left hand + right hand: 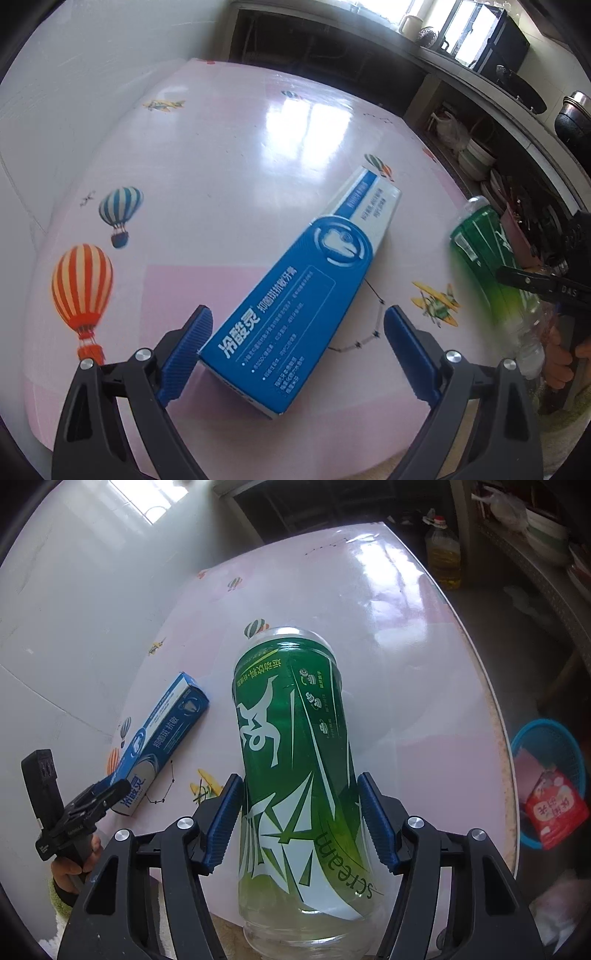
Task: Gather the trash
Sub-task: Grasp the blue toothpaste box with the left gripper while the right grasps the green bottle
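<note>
Gripping the bottle (295, 775), the right gripper (299, 819) is clamped on its labelled middle; judged light, slick, crushable. The box (295, 295) lies flat on the table (221, 147), between the wide-open left gripper (295, 347) pads, untouched; stiff card, best pinched across its narrow sides.

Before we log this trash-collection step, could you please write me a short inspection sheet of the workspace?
Surface: pink glossy table printed with balloons and planes.
Job's things: blue toothpaste box lying flat on the table; green bottle lifted off the table; blue basket on the floor beyond the table edge, holding a red wrapper.
Clutter: nothing seen on the table.
Grippers: left gripper open, straddling the box's near end; right gripper closed on the bottle.
Cables: nothing seen.
Surroundings: oil bottle on the floor; shelves with stacked dishes.
</note>
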